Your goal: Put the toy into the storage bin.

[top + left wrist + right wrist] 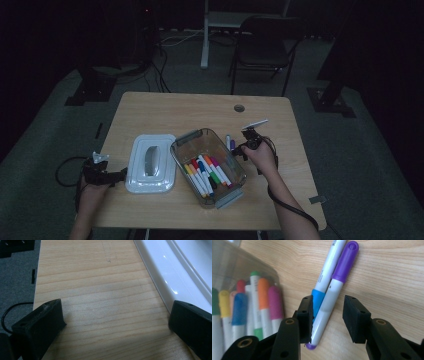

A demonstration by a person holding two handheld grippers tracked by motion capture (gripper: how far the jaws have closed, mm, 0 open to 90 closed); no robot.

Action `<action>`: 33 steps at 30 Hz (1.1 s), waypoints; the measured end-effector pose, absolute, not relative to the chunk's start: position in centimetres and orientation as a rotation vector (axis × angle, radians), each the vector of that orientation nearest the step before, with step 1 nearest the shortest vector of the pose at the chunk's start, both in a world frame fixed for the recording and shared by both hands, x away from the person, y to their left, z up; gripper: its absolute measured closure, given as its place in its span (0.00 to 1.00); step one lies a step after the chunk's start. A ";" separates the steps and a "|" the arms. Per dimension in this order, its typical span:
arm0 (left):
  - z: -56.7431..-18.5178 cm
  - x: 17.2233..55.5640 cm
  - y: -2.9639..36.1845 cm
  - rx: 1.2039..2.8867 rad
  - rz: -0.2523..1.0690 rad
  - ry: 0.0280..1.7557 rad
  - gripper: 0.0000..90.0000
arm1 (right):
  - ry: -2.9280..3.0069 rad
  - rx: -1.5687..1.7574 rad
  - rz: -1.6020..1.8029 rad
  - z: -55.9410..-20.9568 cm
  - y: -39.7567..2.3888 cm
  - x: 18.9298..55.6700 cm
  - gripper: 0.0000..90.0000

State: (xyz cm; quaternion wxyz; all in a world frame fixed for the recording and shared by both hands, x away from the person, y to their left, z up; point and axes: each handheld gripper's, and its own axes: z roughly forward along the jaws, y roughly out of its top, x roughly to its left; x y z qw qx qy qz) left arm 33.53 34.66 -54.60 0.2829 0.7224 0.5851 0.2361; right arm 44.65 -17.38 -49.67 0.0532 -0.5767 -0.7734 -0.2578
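Two markers lie side by side on the wooden table [200,110], just right of a clear bin [192,136]. One has a purple cap [344,262], the other a blue cap [318,297]. My right gripper [329,320] is open, its jaws straddling the purple-capped marker low on its white barrel, and the left jaw rests against the blue cap. From above, the right gripper [238,150] sits over that pair [229,142]. The bin holds several coloured markers [205,172]. My left gripper [116,325] is open over bare wood beside the white lid [175,267].
The white lid [150,162] lies flat, left of the bin, with the left gripper [119,176] at the table's left edge. A cable hole [239,108] is in the far part of the table. A folding chair [265,45] stands beyond it.
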 end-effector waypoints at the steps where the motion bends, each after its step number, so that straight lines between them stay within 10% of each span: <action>1: -54.6 33.5 34.7 1.934 0.632 1.566 0.00 | -2.349 -1.756 -0.784 -49.8 -17.3 44.8 0.68; 33: -54.6 33.5 34.7 1.934 0.632 1.566 0.00 | -2.239 -1.926 -0.733 -50.7 -19.3 45.4 0.85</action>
